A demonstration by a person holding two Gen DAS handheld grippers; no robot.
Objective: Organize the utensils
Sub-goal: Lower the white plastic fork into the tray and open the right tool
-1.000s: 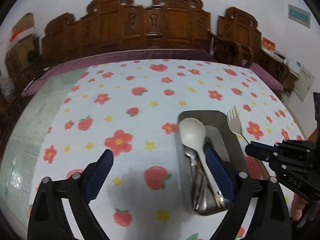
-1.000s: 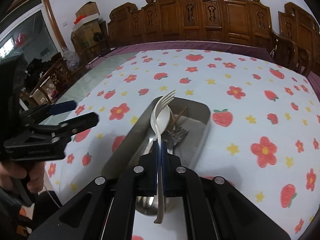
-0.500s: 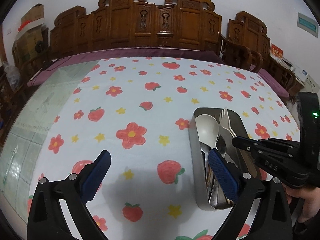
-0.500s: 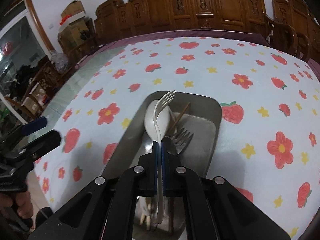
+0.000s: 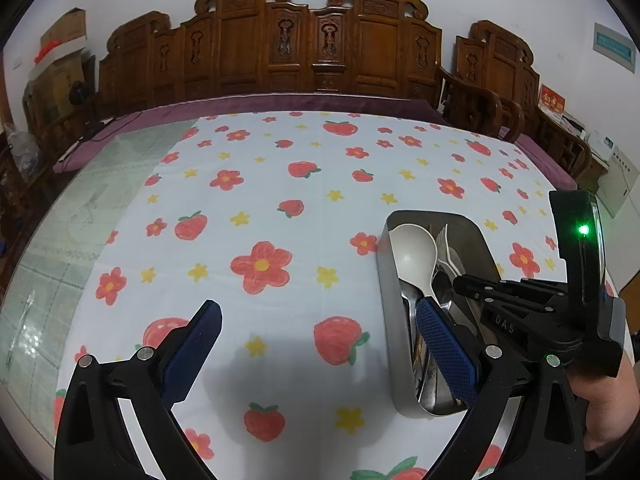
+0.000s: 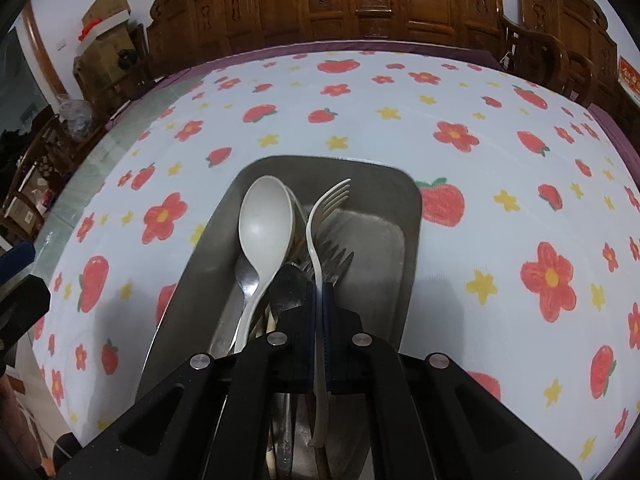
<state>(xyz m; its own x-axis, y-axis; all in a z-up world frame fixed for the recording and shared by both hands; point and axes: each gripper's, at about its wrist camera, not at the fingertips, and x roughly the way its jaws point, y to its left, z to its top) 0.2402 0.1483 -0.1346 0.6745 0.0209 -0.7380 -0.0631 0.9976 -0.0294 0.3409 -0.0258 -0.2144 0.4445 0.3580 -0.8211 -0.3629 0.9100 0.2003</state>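
Right wrist view: right gripper tilts downward over the tray, jaws clamping the white fork.

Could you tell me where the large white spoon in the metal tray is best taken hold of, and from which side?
Probably the white spoon is best gripped on its narrow handle just below the bowl, from above. It lies along the metal tray's left side on other cutlery; the bowl is too broad, and the handle's lower end is hidden behind the right gripper.
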